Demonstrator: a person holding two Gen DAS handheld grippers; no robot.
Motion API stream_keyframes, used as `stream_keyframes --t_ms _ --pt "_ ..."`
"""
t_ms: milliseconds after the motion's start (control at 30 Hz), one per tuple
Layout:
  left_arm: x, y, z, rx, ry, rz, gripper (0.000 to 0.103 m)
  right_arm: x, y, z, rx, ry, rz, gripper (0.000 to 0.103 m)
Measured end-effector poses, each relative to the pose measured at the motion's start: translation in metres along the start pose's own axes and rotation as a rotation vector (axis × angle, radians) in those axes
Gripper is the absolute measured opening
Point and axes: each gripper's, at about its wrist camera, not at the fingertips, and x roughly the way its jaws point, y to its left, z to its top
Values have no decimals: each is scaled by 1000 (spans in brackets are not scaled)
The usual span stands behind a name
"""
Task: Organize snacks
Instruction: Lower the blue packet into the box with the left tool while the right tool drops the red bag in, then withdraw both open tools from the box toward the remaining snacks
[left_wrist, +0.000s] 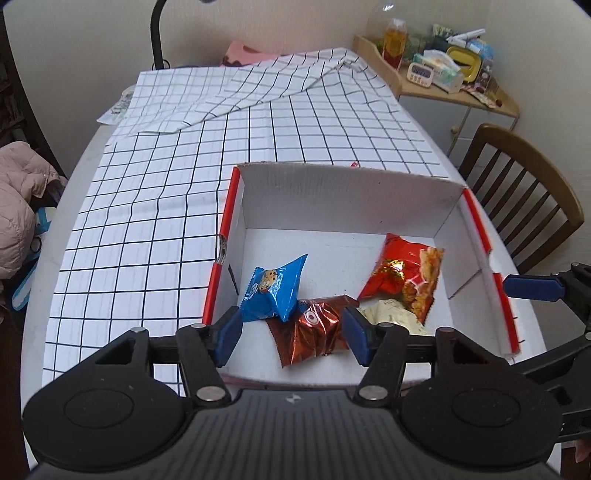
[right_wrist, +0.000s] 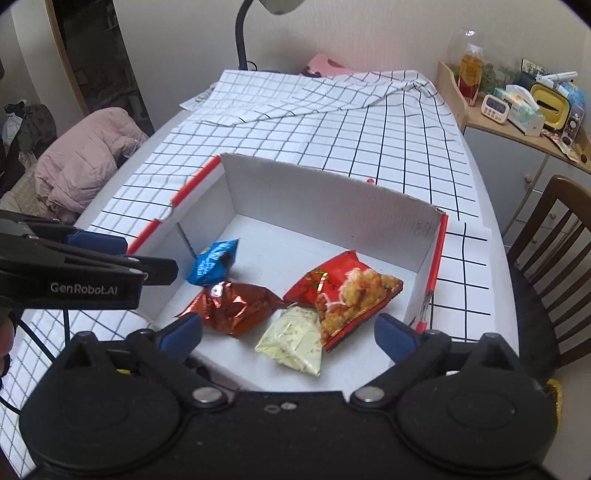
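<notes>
Four snack packets lie loose on the floor of an open white cardboard box (right_wrist: 332, 195) with red edges: a blue cookie packet (left_wrist: 273, 291) leaning on a shiny brown foil packet (right_wrist: 236, 306), a red chips bag (right_wrist: 351, 291) to the right, and a pale green packet (right_wrist: 291, 339) partly tucked under the red bag's near corner. All look light, soft and crinkly, puffed with air. The foil ones are probably slippery, and the chips would crush under a hard squeeze, so a crimped end seam or a pinched corner seems the safest hold. The box sits at the near end of the tabletop (left_wrist: 92, 155), on a white cloth with a black grid (right_wrist: 369, 122).

The left gripper (left_wrist: 291, 332) hangs over the box's near left edge, jaws spread wide and empty, bracketing the brown packet without touching it. The right gripper (right_wrist: 288, 334) is over the near right, jaws wide apart too, holding nothing, the green packet between them.

The box's near wall is hidden behind both gripper bodies. The printing on the packets is too small to read, and most of the green one is covered in the left view
</notes>
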Motion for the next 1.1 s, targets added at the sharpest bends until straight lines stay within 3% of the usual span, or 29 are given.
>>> stream_keyframes --t_ms 267,367,533,667,933,1100 --pt "-39 8 -17 -12 -46 -34 64 -38 19 -12 -10 -40 2 102" --pt "-54 9 -25 -6 -75 -27 72 -51 26 -17 -7 -56 8 102" --pt "-76 14 -42 10 -105 -51 73 -72 38 -28 -7 -82 25 102" --pt "-92 23 -56 1 -119 -78 82 -86 48 -41 -7 -94 43 102" --pt "-110 46 -100 -25 -92 -109 86 -97 73 -79 -13 -97 70 102" --pt "-105 56 -139 -55 -24 -109 87 -90 96 -114 -64 -71 64 102"
